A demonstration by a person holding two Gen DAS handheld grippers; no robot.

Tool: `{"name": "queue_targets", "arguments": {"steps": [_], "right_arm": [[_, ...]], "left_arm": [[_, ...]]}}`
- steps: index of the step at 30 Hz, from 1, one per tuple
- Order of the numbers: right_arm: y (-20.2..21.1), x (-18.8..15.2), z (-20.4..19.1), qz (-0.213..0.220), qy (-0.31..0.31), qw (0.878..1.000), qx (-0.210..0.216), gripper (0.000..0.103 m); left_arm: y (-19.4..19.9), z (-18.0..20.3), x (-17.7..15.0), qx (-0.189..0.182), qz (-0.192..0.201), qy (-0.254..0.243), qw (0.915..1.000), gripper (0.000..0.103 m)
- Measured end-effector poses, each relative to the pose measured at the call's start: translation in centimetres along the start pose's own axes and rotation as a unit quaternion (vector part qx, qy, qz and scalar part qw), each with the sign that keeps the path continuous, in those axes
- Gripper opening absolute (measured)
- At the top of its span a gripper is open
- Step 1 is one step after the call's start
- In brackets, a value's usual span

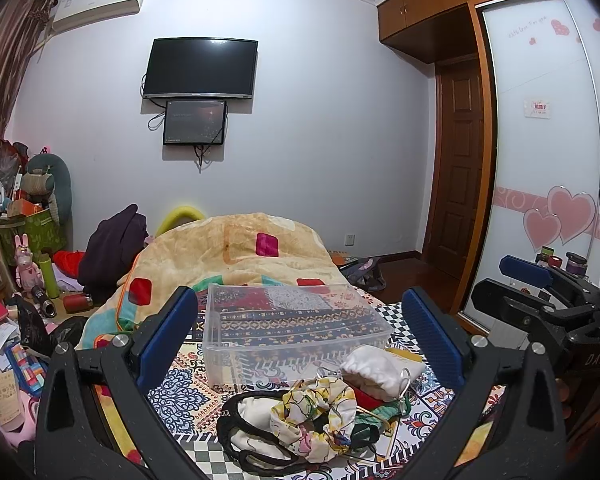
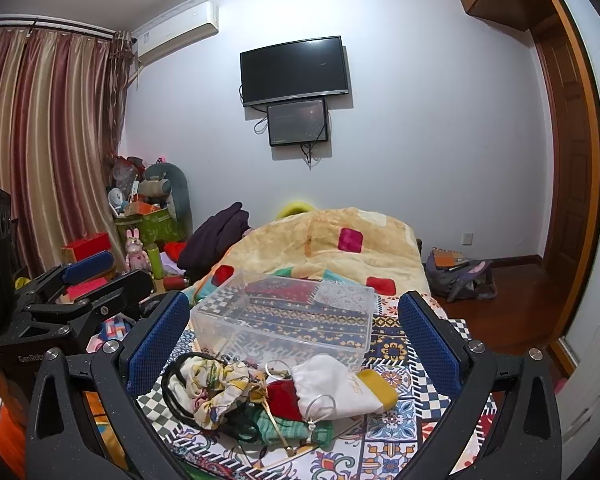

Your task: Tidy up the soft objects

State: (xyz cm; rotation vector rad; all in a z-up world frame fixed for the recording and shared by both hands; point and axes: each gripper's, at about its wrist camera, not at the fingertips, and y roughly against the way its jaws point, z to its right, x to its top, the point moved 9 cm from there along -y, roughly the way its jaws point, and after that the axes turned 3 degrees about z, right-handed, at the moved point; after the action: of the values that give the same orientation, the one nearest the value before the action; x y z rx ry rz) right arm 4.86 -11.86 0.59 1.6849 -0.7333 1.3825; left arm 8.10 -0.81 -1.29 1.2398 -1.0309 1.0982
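A heap of soft fabric pouches lies on the patterned bedspread. It holds a white drawstring pouch [image 1: 374, 368] [image 2: 332, 384], a floral pouch [image 1: 316, 420] [image 2: 216, 392], a red pouch [image 2: 282, 394] and a green one [image 2: 288, 426]. An empty clear plastic bin [image 1: 292, 328] [image 2: 288, 320] stands just behind the heap. My left gripper [image 1: 300, 328] is open and empty above the heap. My right gripper [image 2: 296, 332] is open and empty too, and also shows in the left wrist view [image 1: 540, 280].
A folded beige blanket [image 1: 236, 256] [image 2: 340, 248] lies behind the bin. Clutter, boxes and bottles fill the floor left of the bed [image 1: 32, 280]. A bag [image 2: 460, 276] sits on the wooden floor at right, near the wardrobe [image 1: 540, 160].
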Motion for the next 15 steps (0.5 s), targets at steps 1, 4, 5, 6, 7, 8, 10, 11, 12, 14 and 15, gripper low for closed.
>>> {"name": "queue_targets", "arguments": {"steps": [1, 4, 5, 6, 7, 8, 10, 11, 12, 14, 15], "right_arm": [[0.0, 0.01, -0.03, 0.0, 0.0, 1.0, 0.0, 0.103], [0.02, 0.01, -0.03, 0.001, 0.0, 1.0, 0.001, 0.103], [0.02, 0.04, -0.09, 0.001, 0.0, 1.0, 0.001, 0.103], [0.01, 0.05, -0.08, 0.001, 0.0, 1.0, 0.001, 0.103], [0.01, 0.02, -0.03, 0.001, 0.0, 1.0, 0.001, 0.103], [0.01, 0.01, -0.01, 0.001, -0.001, 1.0, 0.002, 0.103], [0.01, 0.02, -0.04, 0.001, -0.001, 1.0, 0.001, 0.103], [0.02, 0.03, -0.08, 0.001, -0.001, 1.0, 0.002, 0.103], [0.02, 0.04, -0.09, 0.001, -0.001, 1.0, 0.002, 0.103], [0.02, 0.03, -0.08, 0.001, 0.0, 1.0, 0.001, 0.103], [0.01, 0.0, 0.0, 0.001, -0.001, 1.0, 0.001, 0.103]], "left_arm": [[-0.01, 0.04, 0.03, 0.0, 0.0, 0.0, 1.0, 0.103], [0.02, -0.01, 0.05, 0.0, 0.0, 0.0, 1.0, 0.103], [0.02, 0.0, 0.06, 0.0, 0.0, 0.0, 1.0, 0.103], [0.02, 0.0, 0.07, 0.0, 0.0, 0.0, 1.0, 0.103], [0.01, 0.02, 0.09, 0.0, 0.0, 0.0, 1.0, 0.103], [0.02, 0.04, 0.1, 0.0, 0.001, 0.001, 1.0, 0.103], [0.07, 0.03, 0.11, 0.0, 0.001, 0.001, 1.0, 0.103], [0.06, 0.05, 0.12, 0.0, 0.001, 0.001, 1.0, 0.103], [0.09, 0.09, 0.19, -0.001, 0.001, 0.001, 1.0, 0.103], [0.12, 0.1, 0.27, 0.0, 0.002, 0.0, 1.0, 0.103], [0.15, 0.08, 0.27, 0.0, 0.002, 0.001, 1.0, 0.103]]}}
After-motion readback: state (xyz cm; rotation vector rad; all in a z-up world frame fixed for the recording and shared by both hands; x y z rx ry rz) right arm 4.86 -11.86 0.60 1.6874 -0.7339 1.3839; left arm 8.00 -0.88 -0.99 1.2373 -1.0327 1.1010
